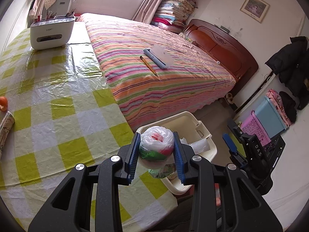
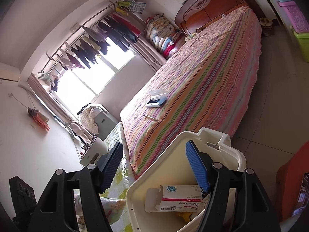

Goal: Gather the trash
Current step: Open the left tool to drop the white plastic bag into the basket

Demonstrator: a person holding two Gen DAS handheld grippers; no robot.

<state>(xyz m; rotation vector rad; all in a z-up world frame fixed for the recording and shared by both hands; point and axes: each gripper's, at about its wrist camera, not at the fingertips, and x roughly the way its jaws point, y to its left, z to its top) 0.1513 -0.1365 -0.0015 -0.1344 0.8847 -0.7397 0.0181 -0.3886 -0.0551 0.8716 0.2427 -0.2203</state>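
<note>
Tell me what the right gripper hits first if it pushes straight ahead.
Most likely the bin: the right gripper is open and empty, its right finger already over the bin's opening above the carton. The far rim seems first, then the bed; depth is unclear.

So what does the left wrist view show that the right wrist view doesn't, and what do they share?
Only the left wrist view: the left claw shut on a bagged bundle, a framed picture, a black coat.
Only the right wrist view: an opened medicine box inside the bin, clothes hanging at the window.
Both: the cream bin, the striped bed, a pencil, the open right claw.
</note>
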